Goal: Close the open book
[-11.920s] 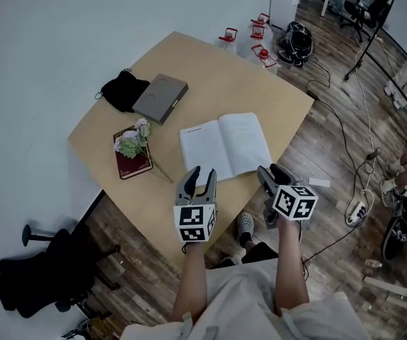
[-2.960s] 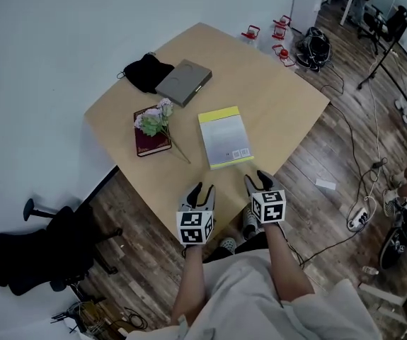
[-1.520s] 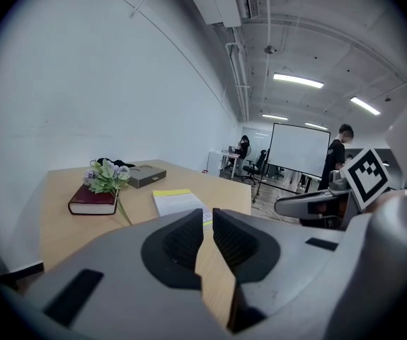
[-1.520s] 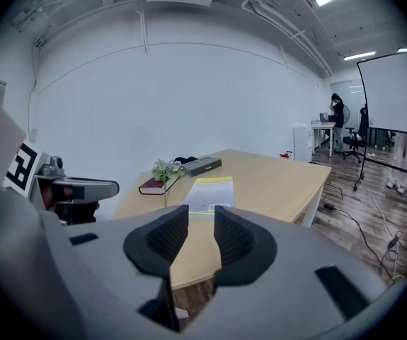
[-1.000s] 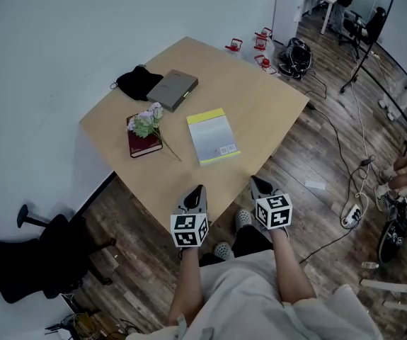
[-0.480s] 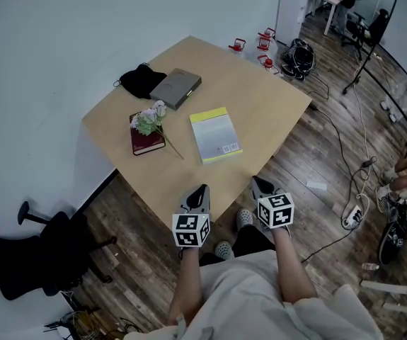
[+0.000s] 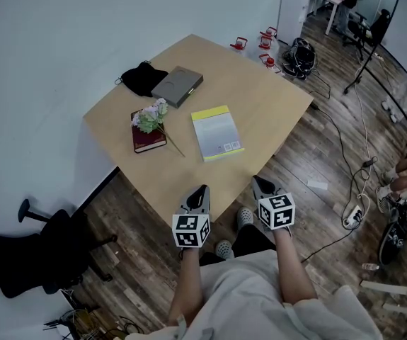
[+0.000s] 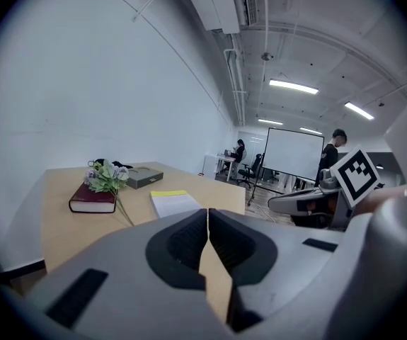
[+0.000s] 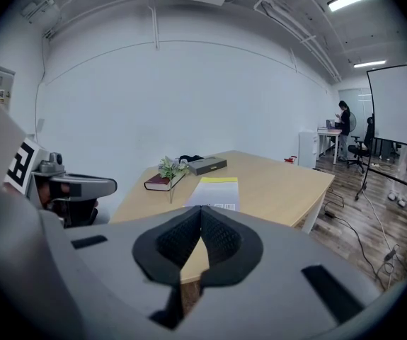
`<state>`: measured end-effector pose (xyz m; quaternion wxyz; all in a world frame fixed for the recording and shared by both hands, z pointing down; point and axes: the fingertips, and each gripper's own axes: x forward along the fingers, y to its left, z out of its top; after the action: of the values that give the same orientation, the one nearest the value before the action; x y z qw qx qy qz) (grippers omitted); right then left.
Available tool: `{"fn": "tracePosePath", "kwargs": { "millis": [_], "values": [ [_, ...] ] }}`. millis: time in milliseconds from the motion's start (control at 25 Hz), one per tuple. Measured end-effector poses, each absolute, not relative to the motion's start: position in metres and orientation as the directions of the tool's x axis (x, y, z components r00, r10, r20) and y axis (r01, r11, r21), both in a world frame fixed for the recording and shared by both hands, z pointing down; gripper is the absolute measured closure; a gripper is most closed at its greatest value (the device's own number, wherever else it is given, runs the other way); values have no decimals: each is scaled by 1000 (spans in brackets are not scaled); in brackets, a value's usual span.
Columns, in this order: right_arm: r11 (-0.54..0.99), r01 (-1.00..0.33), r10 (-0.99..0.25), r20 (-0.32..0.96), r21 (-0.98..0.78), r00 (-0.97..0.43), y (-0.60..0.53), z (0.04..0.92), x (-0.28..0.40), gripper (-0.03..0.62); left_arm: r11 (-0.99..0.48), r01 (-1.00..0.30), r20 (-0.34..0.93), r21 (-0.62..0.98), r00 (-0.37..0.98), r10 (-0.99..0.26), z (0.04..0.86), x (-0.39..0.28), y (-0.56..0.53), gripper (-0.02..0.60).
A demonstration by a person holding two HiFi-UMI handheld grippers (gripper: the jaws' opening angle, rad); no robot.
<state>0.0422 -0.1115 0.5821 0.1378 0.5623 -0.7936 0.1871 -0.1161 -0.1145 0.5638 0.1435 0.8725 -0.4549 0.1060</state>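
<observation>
a floor (image 7: 153, 239) of dark, grainy wood planks runs under everything. on it stands a table (image 7: 260, 98) with a smooth, pale wood top, four-sided with straight edges. a black chair (image 7: 26, 261) sits on the floor off the table's left corner.

just off the table's near edge, the left gripper (image 7: 201, 190) and right gripper (image 7: 257, 182) are held side by side. each is a grey moulded shell with ribbed black pads and a cube of square markers. both have their jaws pressed together with nothing between them.

the book (image 7: 218, 132) lies shut and flat near the middle of the table, a thin rectangle with a pale cover and a yellow band along its far edge. to its left is a thick maroon book (image 7: 148, 139) with a sprig of pale flowers (image 7: 148, 117) across it. farther back lie a flat grey case (image 7: 178, 86) and a soft, crumpled black cloth (image 7: 143, 78) touching it.
</observation>
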Motion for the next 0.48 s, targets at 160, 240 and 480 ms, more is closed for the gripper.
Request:
{"fn": "tracePosePath", "kwargs": {
  "millis": [160, 240, 480],
  "values": [
    [300, -944, -840, 431, -136, -329, -108, 581, 42, 586, -541, -826, 318, 159, 562, -764, 567, -118, -110, 557],
    [299, -945, -841, 430, -134, -328, -106, 579, 45, 586, -539, -827, 318, 159, 560, -765, 567, -117, -109, 557],
    [302, -944, -841, 428, -136, -331, -103, 577, 46, 586, -530, -834, 325, 155, 550, -769, 569, -118, -109, 557]
  ]
}}
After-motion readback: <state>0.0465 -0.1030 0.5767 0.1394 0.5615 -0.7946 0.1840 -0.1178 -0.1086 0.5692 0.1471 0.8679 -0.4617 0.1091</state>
